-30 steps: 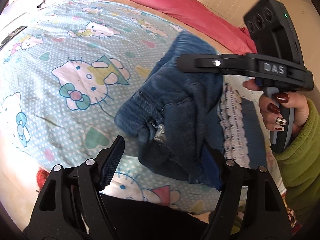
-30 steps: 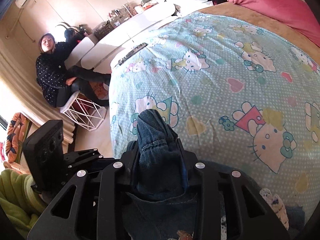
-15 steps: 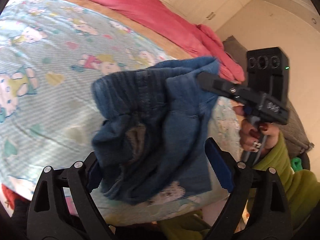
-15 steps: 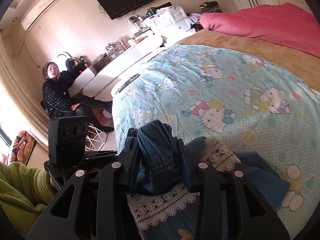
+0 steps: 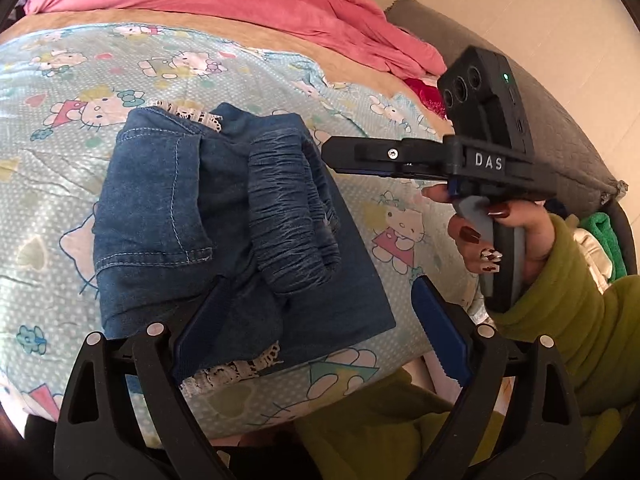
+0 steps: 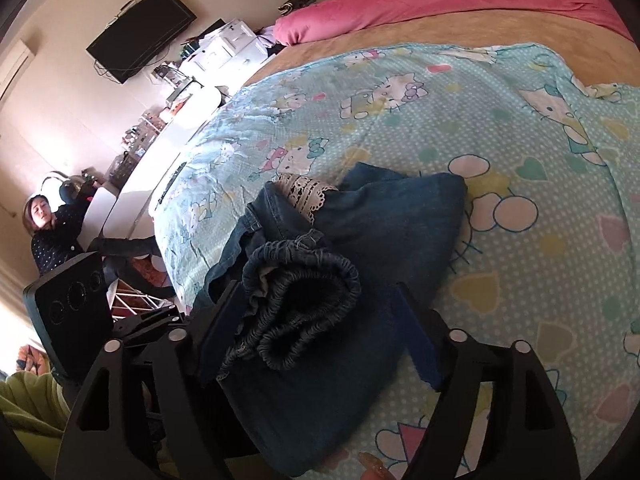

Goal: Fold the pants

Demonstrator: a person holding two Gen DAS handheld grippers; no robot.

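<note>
The blue denim pants [image 5: 224, 224] with white lace trim lie in a folded bundle on the Hello Kitty bedspread [image 5: 80, 80], the gathered elastic waistband [image 5: 288, 216] on top. My left gripper [image 5: 316, 328] is open and empty, its jaws spread over the bundle's near edge. My right gripper [image 6: 320, 332] is open, with the waistband [image 6: 300, 304] lying between its jaws, not pinched. In the left wrist view the right gripper [image 5: 332, 156] shows from the side, just right of the bundle.
A pink quilt [image 5: 240, 4] lies across the far end of the bed. A grey headboard or cushion [image 5: 520, 92] is at the right. A seated person [image 6: 48, 232], white furniture [image 6: 168, 152] and a wall TV [image 6: 140, 36] are beyond the bed's left side.
The pants, held up in the air by my shut right gripper, have been laid down on the bedspread. The right gripper has opened and let them go.
</note>
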